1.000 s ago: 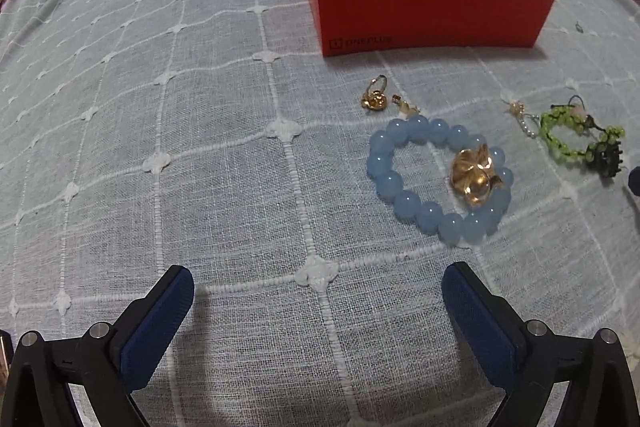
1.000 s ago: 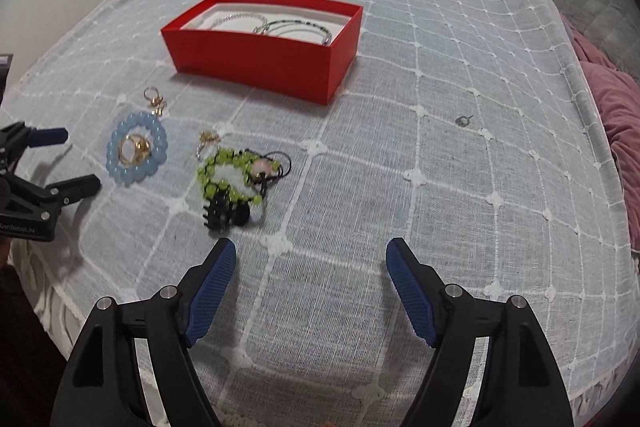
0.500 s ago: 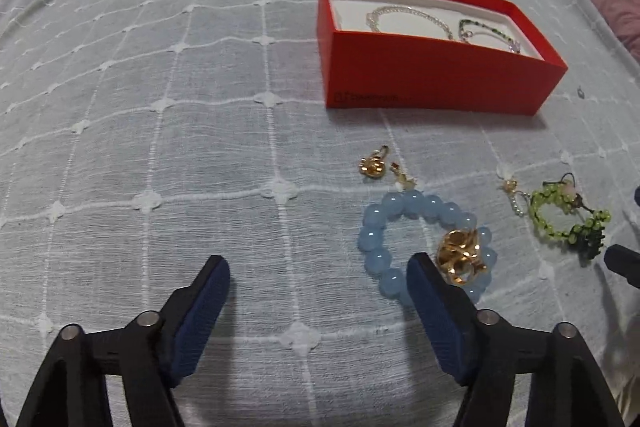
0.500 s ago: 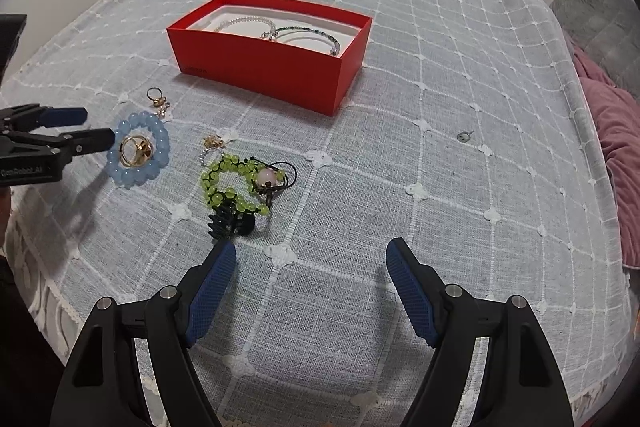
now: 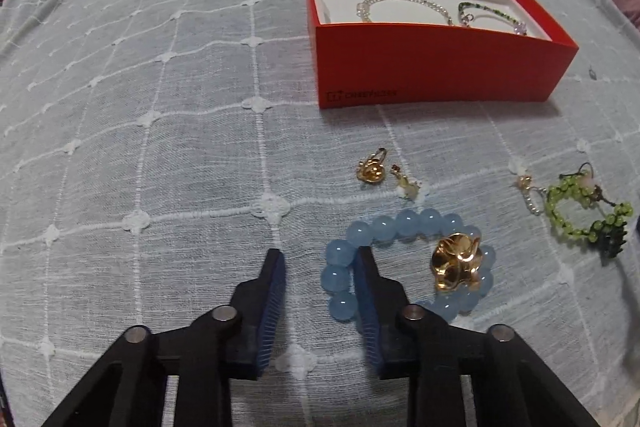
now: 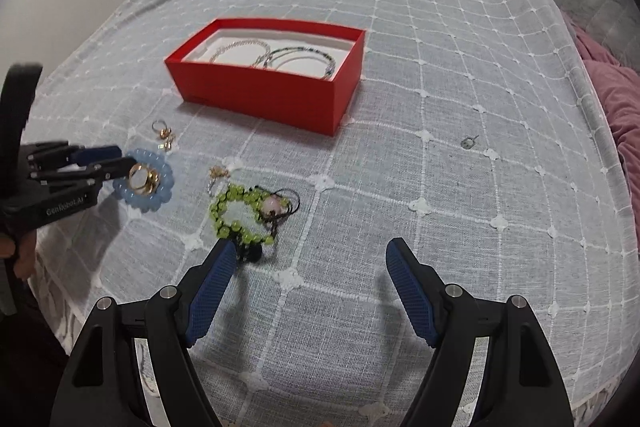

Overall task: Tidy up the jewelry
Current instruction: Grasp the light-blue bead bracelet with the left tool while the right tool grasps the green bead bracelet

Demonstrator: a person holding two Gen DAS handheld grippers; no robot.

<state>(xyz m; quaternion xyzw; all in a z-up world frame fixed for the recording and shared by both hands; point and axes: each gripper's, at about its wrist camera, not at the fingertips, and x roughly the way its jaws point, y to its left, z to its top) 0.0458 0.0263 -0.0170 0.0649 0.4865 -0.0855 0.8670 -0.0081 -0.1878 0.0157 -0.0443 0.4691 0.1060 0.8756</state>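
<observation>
My left gripper point(image 5: 320, 283) is narrowed but not shut, and holds nothing yet. Its right finger point(image 5: 370, 291) sits inside the ring of the blue bead bracelet point(image 5: 400, 223); the left finger lies outside, so the bracelet's near-left arc runs between them, toward 1 o'clock. The gold flower ring point(image 5: 456, 261) rests on the bracelet's right side. The red box point(image 5: 440, 71) lies at 1 o'clock, further up the bed. My right gripper point(image 6: 308, 279) is wide open, with the green bead bracelet point(image 6: 240, 211) at its 11 o'clock; the left is the nearer to the blue one.
</observation>
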